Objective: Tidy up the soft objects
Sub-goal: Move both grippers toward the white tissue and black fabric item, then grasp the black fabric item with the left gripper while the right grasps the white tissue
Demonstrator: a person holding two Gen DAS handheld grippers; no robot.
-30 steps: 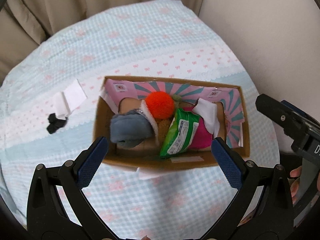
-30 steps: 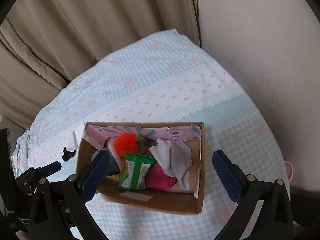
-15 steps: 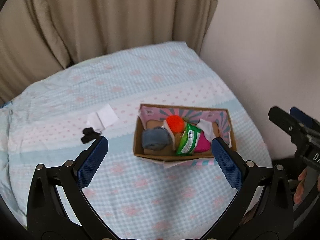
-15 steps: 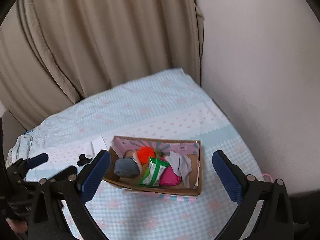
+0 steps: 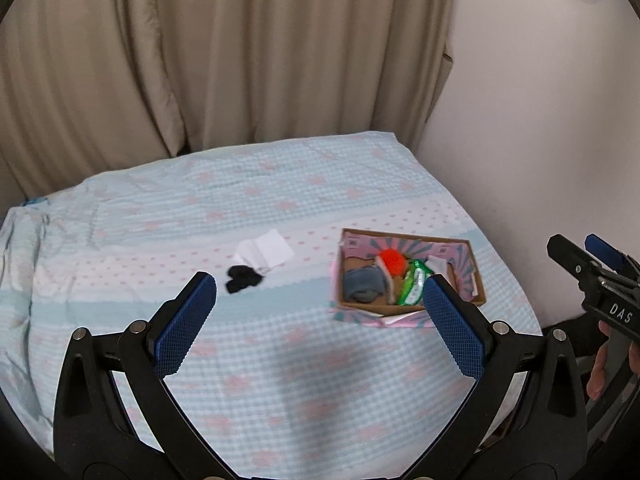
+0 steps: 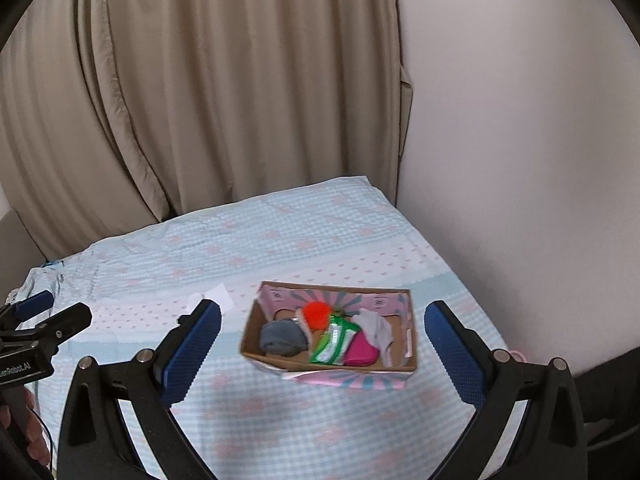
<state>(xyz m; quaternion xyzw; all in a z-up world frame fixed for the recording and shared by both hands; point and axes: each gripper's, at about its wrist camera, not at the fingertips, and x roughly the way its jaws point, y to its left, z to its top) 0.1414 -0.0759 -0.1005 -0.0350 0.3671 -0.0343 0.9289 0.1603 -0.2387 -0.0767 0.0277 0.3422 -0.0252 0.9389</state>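
A cardboard box [image 6: 280,358] with a pink patterned inside stands on the blue checked bed cover; it also shows in the left wrist view [image 5: 478,276]. Inside lie a grey cloth [image 6: 282,336], an orange pompom [image 6: 317,315], a green packet [image 6: 334,344], a pink item [image 6: 362,354] and a white cloth [image 6: 376,330]. A black soft item [image 5: 242,278] and a white folded cloth [image 5: 266,254] lie on the cover left of the box. My left gripper [image 5: 320,326] and right gripper [image 6: 322,354] are both open, empty and held back above the bed.
Beige curtains [image 6: 200,100] hang behind the bed and a pale wall [image 6: 520,160] runs along its right side. The bed cover [image 5: 280,380] stretches wide in front of the box. The right gripper's body shows at the right edge of the left wrist view [image 5: 600,288].
Both grippers have pulled up and back from the box, which now looks small and far. The box contents have not moved. Both stay open.
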